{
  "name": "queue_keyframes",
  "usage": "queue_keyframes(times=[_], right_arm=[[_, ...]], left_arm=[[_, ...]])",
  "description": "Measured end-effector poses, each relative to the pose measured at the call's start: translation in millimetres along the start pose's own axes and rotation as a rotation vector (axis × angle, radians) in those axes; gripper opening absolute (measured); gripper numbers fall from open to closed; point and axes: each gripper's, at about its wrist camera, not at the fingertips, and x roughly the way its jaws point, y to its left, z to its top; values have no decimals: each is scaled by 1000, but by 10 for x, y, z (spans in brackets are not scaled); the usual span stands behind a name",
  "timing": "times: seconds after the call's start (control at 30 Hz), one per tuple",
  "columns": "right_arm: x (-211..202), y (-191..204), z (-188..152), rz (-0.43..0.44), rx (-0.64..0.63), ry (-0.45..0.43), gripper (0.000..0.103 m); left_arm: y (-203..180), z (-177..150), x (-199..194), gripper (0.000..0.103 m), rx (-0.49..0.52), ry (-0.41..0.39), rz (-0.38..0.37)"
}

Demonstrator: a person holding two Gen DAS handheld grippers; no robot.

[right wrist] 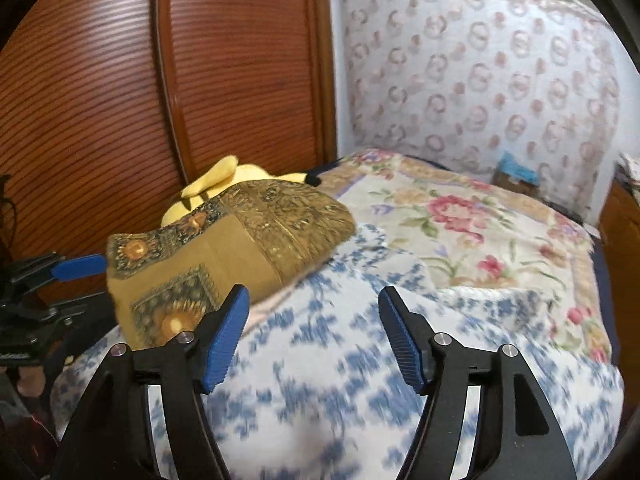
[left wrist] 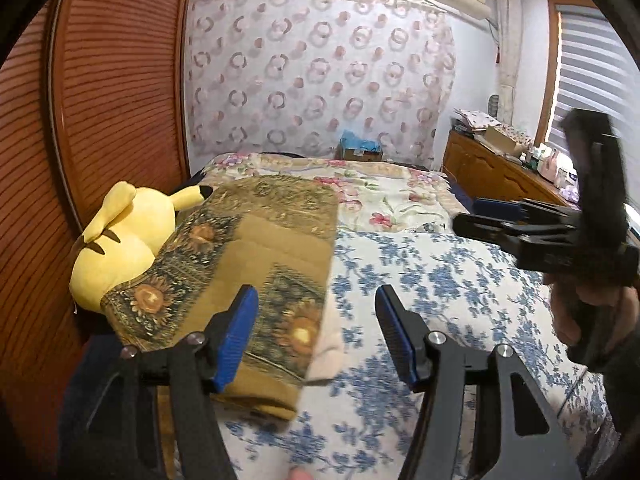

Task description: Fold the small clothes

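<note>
A folded ochre cloth with a sunflower print (left wrist: 256, 256) (right wrist: 224, 248) lies on the bed's left side and leans on a yellow plush toy (left wrist: 120, 248) (right wrist: 224, 176). A pale pink cloth edge (left wrist: 330, 356) shows under its near corner. My left gripper (left wrist: 317, 296) is open above the cloth's right edge, its left pad over the cloth, and nothing is between the pads. My right gripper (right wrist: 313, 296) is open over the blue-flowered bedspread (right wrist: 320, 380), just right of the cloth, and holds nothing. Each gripper shows in the other's view: the right (left wrist: 468, 214), the left (right wrist: 94, 284).
A blue-flowered bedspread (left wrist: 440, 288) covers the near bed, with a pink-flowered quilt (left wrist: 380, 200) (right wrist: 460, 220) behind it. A slatted wooden wardrobe (left wrist: 120, 100) (right wrist: 200, 80) stands close on the left. A wooden dresser (left wrist: 492, 172) with clutter is at the far right.
</note>
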Motion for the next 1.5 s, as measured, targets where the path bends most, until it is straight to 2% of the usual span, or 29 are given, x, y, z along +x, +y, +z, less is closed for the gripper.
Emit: queue_keyframes(times=[0.23, 0.57, 0.7, 1.03, 1.5], right_arm=[[-773, -71, -354, -111, 41, -61, 79], [-1754, -198, -823, -323, 153, -169, 79], [-2042, -237, -973, -381, 183, -196, 79], [-2316, -240, -1141, -422, 211, -225, 79], [-2343, -289, -1199, -438, 221, -229, 79]], left_arm=[[-419, -58, -184, 60, 38, -33, -21], [-969, -136, -431, 61, 97, -66, -43], [-1107, -150, -546, 61, 110, -84, -57], [-1323, -120, -729, 61, 130, -111, -65], [-1353, -117, -837, 61, 124, -131, -66]])
